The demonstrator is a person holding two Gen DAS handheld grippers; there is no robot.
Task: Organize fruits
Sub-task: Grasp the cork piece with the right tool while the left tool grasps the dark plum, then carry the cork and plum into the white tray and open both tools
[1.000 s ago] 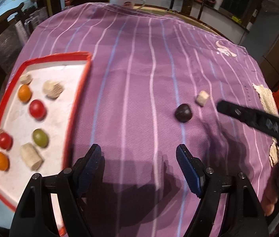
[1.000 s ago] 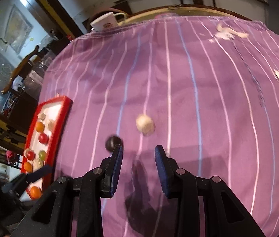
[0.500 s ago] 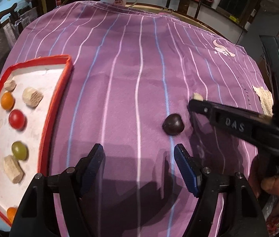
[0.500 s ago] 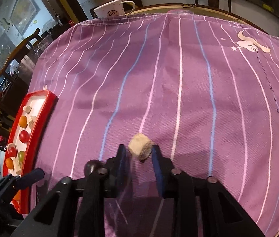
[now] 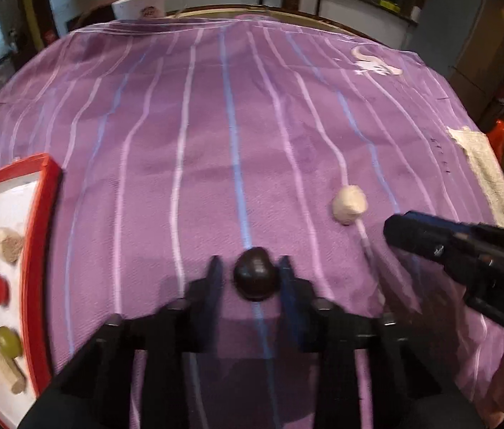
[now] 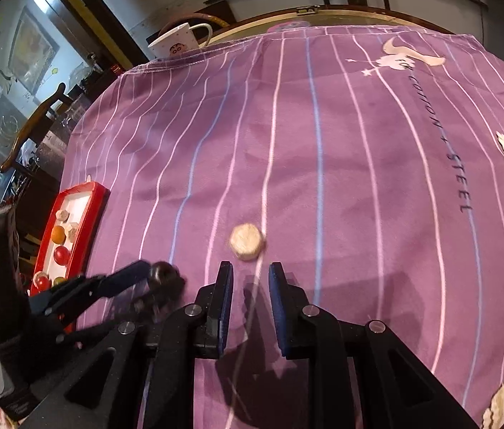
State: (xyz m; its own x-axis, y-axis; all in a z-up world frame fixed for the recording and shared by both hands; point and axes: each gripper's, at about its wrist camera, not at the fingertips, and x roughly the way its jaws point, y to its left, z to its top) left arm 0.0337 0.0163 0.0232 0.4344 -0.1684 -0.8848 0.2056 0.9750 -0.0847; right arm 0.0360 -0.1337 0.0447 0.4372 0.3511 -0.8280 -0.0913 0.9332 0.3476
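A pickup step is in hand: the left gripper (image 5: 252,279) has just closed on the dark round fruit (image 5: 256,278), which is held between its pads low over the purple striped cloth (image 5: 216,143). The right gripper (image 6: 250,286) is clenched on nothing, the pale banana slice (image 6: 246,241) lying just beyond its tips. Next, a lift and carry to the red-rimmed tray (image 5: 50,178) is called for, and the slice must be re-approached with opened jaws.
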